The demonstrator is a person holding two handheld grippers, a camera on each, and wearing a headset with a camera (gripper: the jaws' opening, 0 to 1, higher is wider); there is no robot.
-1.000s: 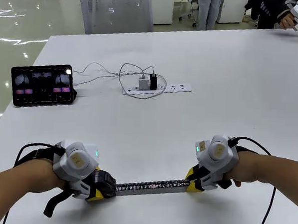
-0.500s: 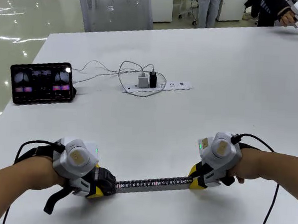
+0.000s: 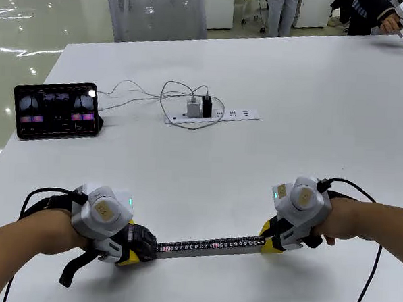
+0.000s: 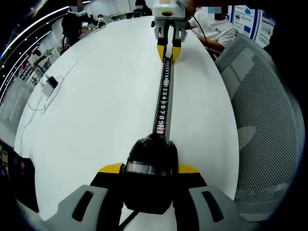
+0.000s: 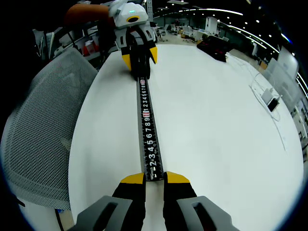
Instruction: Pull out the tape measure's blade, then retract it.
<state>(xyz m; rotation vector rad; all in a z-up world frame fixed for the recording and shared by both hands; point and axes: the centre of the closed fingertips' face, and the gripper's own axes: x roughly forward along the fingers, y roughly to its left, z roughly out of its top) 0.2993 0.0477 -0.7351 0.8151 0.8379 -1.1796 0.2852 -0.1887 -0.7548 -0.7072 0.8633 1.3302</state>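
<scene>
The black rounded plastic tape measure case (image 4: 150,168) was clamped between the yellow-tipped jaws of the left gripper (image 3: 134,251), low on the smooth white desk (image 3: 292,95). From the case, the stiff numbered metal blade (image 3: 210,246) was stretched flat to the right gripper (image 3: 270,240), whose jaws were closed on its tip.

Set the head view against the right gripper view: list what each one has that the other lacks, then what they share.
Head view: the right gripper's white body seen from above, and the person's right forearm behind it.

Right gripper view: a grey mesh chair back beside the table, and the blade's end pinched between that gripper's yellow-tipped jaws.

Both: the white table, the tape measure's blade drawn out along it, the left gripper shut on the black case, and the white charger with its cables.
</scene>
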